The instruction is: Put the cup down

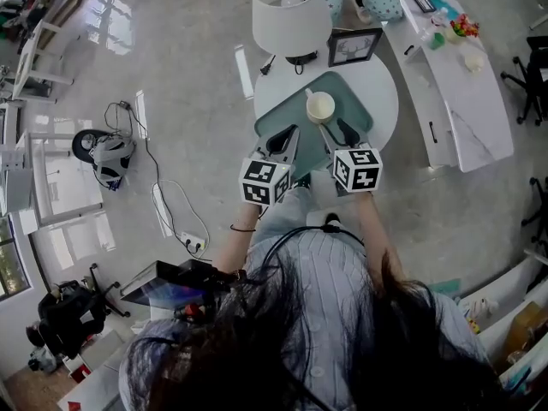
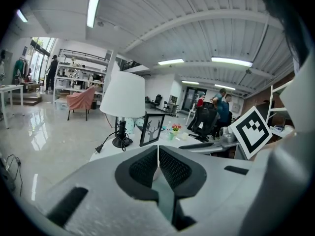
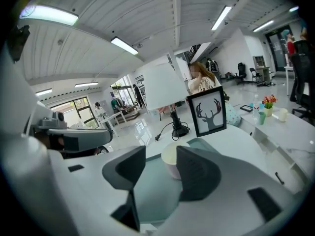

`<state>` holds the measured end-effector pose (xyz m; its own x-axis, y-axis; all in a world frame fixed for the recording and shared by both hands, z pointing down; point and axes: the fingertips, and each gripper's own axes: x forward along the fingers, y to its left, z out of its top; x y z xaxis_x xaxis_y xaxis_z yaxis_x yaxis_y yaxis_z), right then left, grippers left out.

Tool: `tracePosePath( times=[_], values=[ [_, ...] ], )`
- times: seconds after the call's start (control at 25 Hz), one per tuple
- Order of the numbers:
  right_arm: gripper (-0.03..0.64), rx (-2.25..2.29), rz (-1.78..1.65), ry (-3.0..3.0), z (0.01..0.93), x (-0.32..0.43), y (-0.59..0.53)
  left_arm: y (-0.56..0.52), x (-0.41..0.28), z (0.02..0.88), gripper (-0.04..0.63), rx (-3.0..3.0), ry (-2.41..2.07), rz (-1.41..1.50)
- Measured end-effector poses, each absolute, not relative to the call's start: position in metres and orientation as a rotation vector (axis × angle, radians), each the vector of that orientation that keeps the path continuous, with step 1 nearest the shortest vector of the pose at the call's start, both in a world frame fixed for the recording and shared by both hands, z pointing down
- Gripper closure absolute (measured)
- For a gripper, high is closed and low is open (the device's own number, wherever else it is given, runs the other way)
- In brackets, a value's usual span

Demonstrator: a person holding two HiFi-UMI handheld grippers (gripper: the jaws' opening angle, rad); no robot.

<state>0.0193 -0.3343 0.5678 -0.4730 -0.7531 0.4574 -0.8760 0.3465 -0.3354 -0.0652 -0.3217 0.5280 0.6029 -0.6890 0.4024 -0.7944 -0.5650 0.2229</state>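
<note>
A cream cup stands upright on a teal tray that lies on a round white table. My right gripper hovers just short of the cup on its near side, open, with nothing between the jaws. In the right gripper view the cup shows beyond the gap of that gripper, resting on the tray. My left gripper hangs over the tray's near left part. Its pads meet in the left gripper view, so the left gripper is shut and empty.
A white lamp and a framed deer picture stand at the table's far side. A long white desk runs along the right. Cables and a power strip lie on the floor to the left.
</note>
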Motion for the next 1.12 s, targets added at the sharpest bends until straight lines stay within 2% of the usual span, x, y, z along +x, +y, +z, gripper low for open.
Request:
tracePosePath(
  times=[0.32,1.12],
  values=[
    [0.454,1.387,0.792,-2.454,0.553,0.028,-0.286,-0.283,-0.041,0.519,0.578,2.454,-1.237,0.35],
    [0.508,1.245,0.812,-2.568,0.539,0.069,-0.166,-0.151,0.01,0.512,0.578,2.362,-1.365,0.319]
  ],
)
